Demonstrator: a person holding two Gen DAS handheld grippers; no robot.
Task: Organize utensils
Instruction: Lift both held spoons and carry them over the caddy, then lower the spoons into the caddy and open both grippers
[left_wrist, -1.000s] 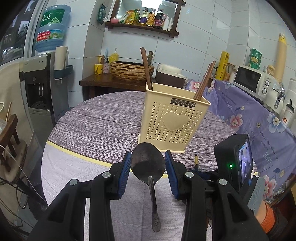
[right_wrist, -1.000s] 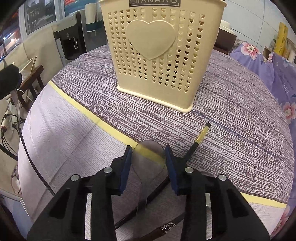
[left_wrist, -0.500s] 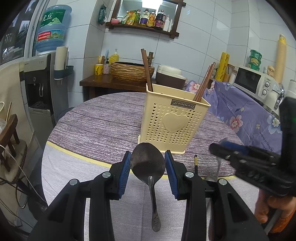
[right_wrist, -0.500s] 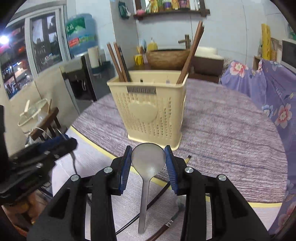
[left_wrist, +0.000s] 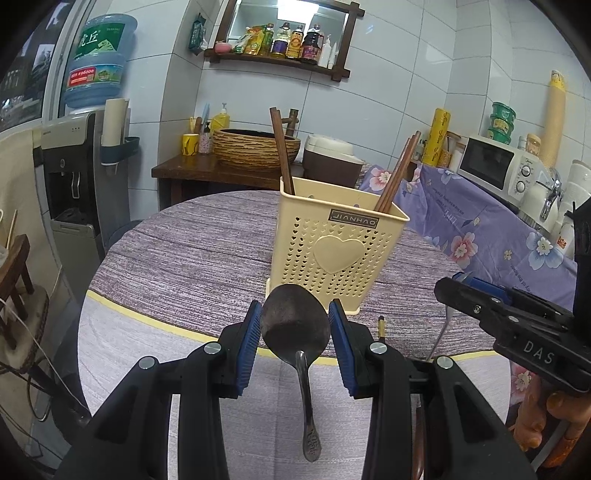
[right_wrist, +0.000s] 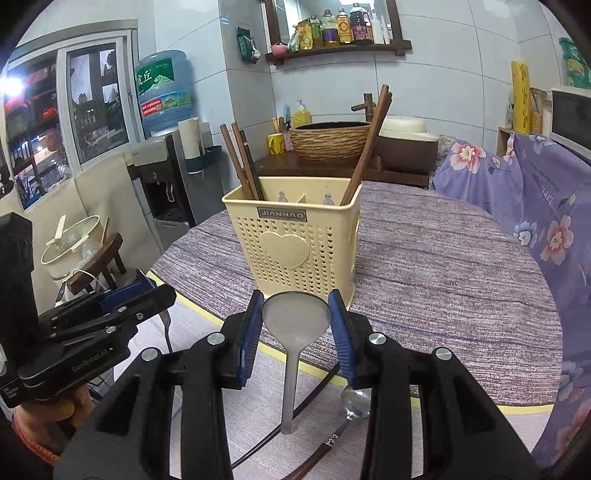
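My left gripper (left_wrist: 295, 323) is shut on the bowl of a dark metal spoon (left_wrist: 303, 384), whose handle hangs back toward the camera. My right gripper (right_wrist: 296, 317) is shut on the bowl of a pale grey spoon (right_wrist: 290, 384), held above the table. Both sit just in front of the cream perforated utensil holder (left_wrist: 336, 251) (right_wrist: 295, 243), which has brown chopsticks (right_wrist: 242, 162) standing in it. Each gripper shows in the other's view: the right gripper (left_wrist: 509, 325) at the right edge, the left gripper (right_wrist: 92, 325) at the left.
The holder stands on a round table with a purple striped cloth (right_wrist: 443, 266). Another spoon (right_wrist: 356, 400) and loose chopsticks (right_wrist: 321, 448) lie on the cloth below my right gripper. A chopstick tip (left_wrist: 380, 326) shows by the holder. A floral-covered counter (left_wrist: 498, 236) is at the right.
My right gripper rose from the tabletop with the pale spoon and tilted up to face the holder. The left gripper and its dark spoon stayed put.
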